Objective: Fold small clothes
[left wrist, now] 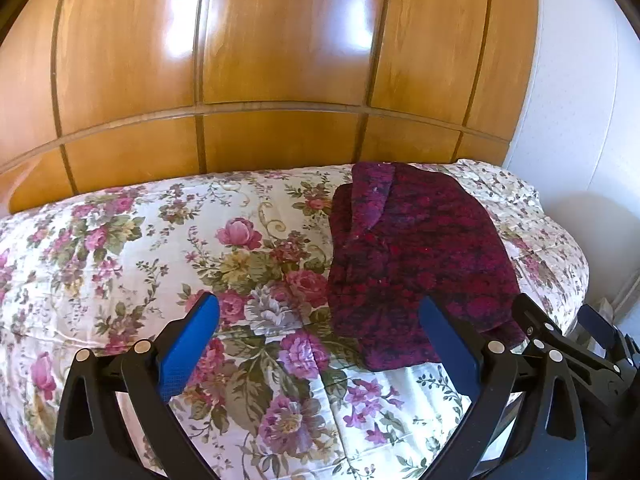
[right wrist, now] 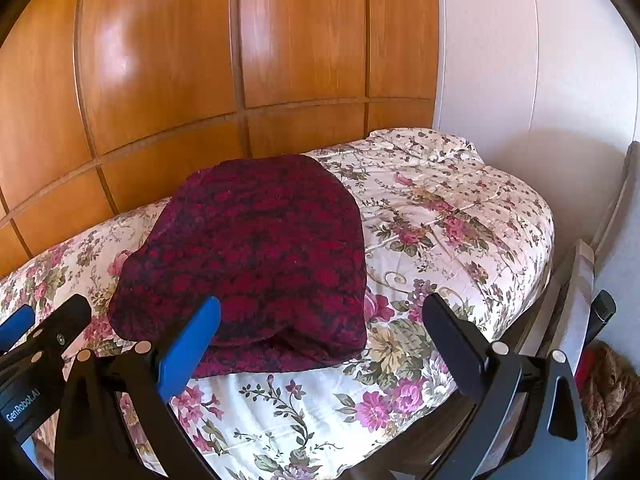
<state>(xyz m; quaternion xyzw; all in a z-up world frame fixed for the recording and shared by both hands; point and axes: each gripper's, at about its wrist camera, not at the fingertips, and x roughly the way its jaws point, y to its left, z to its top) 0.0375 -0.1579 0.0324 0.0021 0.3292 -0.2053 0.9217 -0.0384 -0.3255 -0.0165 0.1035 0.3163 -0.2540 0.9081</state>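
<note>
Lying folded on the floral bedspread [left wrist: 248, 264], the dark red knitted garment [left wrist: 416, 264] sits ahead of both claws, and the coming move turns on which side of each claw it falls. From the left gripper [left wrist: 320, 344], the garment lies ahead and off to the right: its near edge runs just beyond the right-hand blue pad [left wrist: 444, 344], while the space between the two fingers frames only flowered quilt. From the right gripper [right wrist: 320, 344], the same garment [right wrist: 256, 256] lies ahead and to the left, its near hem reaching behind the left-hand blue pad [right wrist: 192, 344] and stopping short of the right finger. So the bundle rests between the two hands, with its near edge close to both and neither clearly the nearer.

Its long axis runs away from the claws toward the wooden wardrobe panels [left wrist: 280, 80], with the narrower end farthest off; a folded flap [left wrist: 372, 200] lies along its left side in the left wrist view.

Both claws stand wide, with nothing between their fingers and no pad on the cloth. The right gripper's body shows at the lower right edge of the left wrist view, just beside the left one.

By the look of the neat stacked layers, the fold seems largely done; any further fold across the length would probably call for each hand to swing inward.
</note>
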